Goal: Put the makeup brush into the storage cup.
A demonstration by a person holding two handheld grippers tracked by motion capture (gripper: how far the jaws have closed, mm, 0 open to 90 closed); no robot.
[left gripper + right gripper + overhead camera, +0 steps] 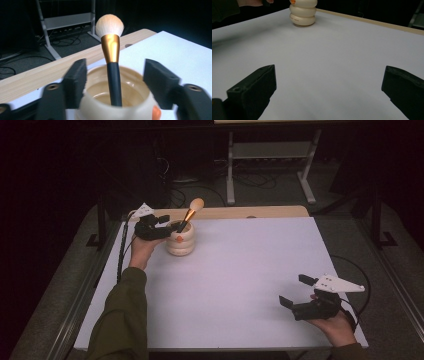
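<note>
A makeup brush [111, 50] is standing in a cream holder [180, 240], near the far left corner of the white table [240, 280]. The brush is having a round, fluffy head of pale peach bristles, then a shiny gold collar that is getting narrower downward, and below it a dark, smooth handle. The lower part of the handle is sitting inside the mouth of the holder, and the brush is leaning a little, with its head pointing up and away from the person in the high view.

The holder is looking like three soft rings stacked one on another, glossy and cream in colour, with a small orange mark on its side. It is standing upright on the table, just before the wooden strip [230, 212] at the far edge.

The left gripper [115, 75] is hovering at the rim of the holder. Its jaws are standing apart, one on each side of the handle, and neither pad is touching the brush.

The right gripper [296, 291] is resting near the front right corner of the table, well apart from the holder, with its jaws wide apart and nothing between them.
</note>
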